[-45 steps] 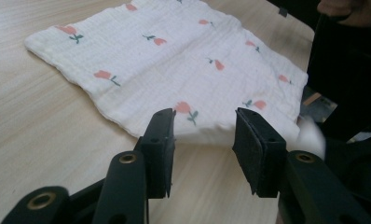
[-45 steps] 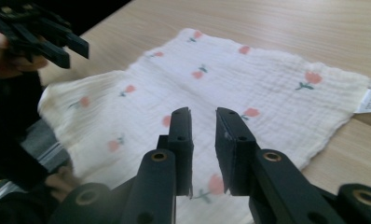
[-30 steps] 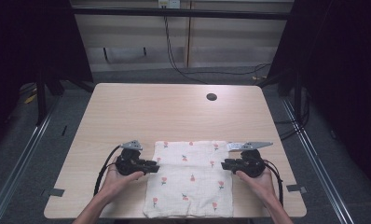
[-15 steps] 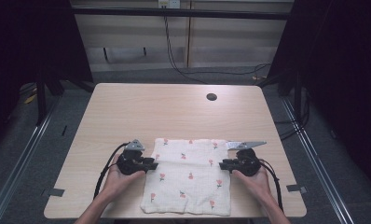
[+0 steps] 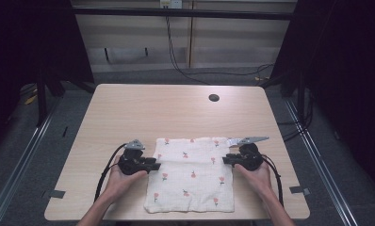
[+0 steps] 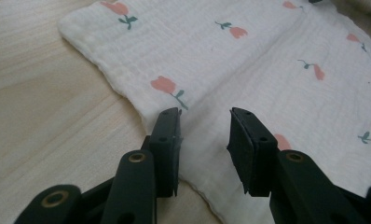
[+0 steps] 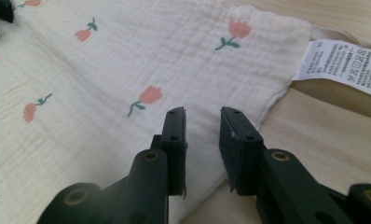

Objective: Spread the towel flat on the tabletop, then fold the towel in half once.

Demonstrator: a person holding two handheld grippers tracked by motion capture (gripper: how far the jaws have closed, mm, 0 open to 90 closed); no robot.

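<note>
A white muslin cloth [image 5: 191, 174] printed with small pink tulips lies flat on the near half of a pale wooden surface [image 5: 176, 113], a person's two hands working at its opposite side edges. The left gripper [image 5: 152, 165] sits at the cloth's left edge, low over the surface. In the left gripper view its jaws stand apart over the hem, having just been opening; the cloth's edge runs between and beneath them, and neither pad presses on the fabric. The right gripper [image 5: 227, 160] sits at the cloth's right edge, roughly level with the left one across the fabric. In the right gripper view its jaws are likewise spread, with a narrower gap, and the cloth's edge passes under and between them without being pinched. A white printed care label [image 7: 344, 60] juts from the cloth's far right corner onto the bare wood, just beyond the right jaws. A dark round cable hole [image 5: 214, 98] marks the far side of the surface, well apart from the cloth.
</note>
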